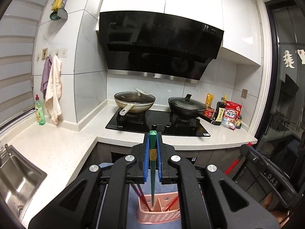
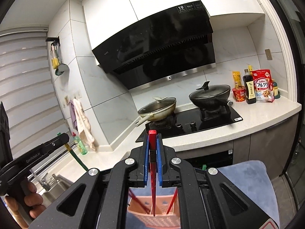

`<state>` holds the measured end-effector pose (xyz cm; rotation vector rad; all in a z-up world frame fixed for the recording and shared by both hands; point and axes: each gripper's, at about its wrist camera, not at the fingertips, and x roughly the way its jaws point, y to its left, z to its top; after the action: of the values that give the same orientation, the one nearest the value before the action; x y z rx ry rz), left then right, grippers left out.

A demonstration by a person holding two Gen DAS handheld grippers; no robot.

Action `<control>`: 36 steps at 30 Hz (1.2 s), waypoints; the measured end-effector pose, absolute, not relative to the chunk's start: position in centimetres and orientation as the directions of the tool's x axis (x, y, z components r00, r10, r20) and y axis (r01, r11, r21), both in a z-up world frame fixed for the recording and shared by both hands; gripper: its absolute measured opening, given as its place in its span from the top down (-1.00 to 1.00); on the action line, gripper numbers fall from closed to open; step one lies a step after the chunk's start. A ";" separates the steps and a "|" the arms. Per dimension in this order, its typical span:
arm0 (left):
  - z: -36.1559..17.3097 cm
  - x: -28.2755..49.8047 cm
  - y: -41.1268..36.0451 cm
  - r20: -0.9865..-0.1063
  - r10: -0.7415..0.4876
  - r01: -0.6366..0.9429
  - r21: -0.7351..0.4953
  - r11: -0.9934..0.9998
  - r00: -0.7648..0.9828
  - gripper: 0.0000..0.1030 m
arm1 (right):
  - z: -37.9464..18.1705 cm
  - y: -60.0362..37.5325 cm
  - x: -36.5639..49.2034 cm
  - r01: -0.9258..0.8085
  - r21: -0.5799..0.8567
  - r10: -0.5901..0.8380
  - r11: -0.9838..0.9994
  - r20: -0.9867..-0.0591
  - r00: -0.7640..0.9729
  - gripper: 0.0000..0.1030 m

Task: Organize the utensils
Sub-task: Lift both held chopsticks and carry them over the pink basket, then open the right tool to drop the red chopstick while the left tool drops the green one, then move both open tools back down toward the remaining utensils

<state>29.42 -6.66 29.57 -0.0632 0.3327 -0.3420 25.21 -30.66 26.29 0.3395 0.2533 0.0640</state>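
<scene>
- My left claw (image 1: 153, 139) is pinching a green chopstick (image 1: 152, 171) between its blue pads (image 1: 146, 158); the stick stands nearly upright, its lower tip down inside the pink utensil basket (image 1: 159, 214).
- My right claw (image 2: 152, 139) is pinching a red chopstick (image 2: 153, 171) the same way, its tip also reaching into the pink utensil basket (image 2: 152, 217).
- More red chopsticks (image 1: 172, 203) lean in the basket's other compartments, on both sides of the stick I hold; a divider (image 1: 157, 205) stands just beside the green one's tip.
- The basket sits on a blue cloth (image 2: 253, 179), below both claws and in front of the worktop (image 1: 57, 152).
- From the right wrist view, my left hand (image 2: 30, 200) grips its tool at the lower left, the green stick slanting down from it.
- On the black stove (image 1: 158, 122) behind stand a pale lidded pan (image 1: 134, 102) to the left and a black lidded pan (image 1: 187, 105) to the right.
- Right of the stove cluster a dark sauce bottle (image 1: 220, 110), a red cereal bag (image 1: 231, 117) and a red instant-noodle cup (image 2: 238, 93).
- The range hood (image 1: 160, 45) hangs above the stove.
- At far left are the steel sink (image 1: 17, 181), a green dish-soap bottle (image 1: 40, 113) and towels (image 1: 54, 89) on wall hooks.
- Nothing lies between the held sticks and the basket except the sticks already leaning there.
</scene>
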 end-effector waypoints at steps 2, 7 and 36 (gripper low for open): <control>28.8 30.4 -7.1 -0.320 -0.341 0.319 -0.121 0.940 0.884 0.87 | 25.5 -30.8 26.6 -0.009 0.343 0.100 0.939 -0.250 0.963 0.87; 25.7 32.0 -7.6 -0.368 -0.358 0.328 -0.141 0.934 0.858 0.87 | 22.4 -31.1 28.7 0.006 0.369 0.117 0.929 -0.308 0.944 0.86; 21.3 26.6 -5.8 -0.468 -0.240 0.234 -0.071 0.970 0.851 -0.22 | 22.5 -28.5 21.1 -0.016 0.257 0.102 0.966 -0.324 0.941 -0.08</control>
<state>26.58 -5.77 21.27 -0.0118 0.4945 -0.2494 21.13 -28.55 22.55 0.2544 0.3423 0.0607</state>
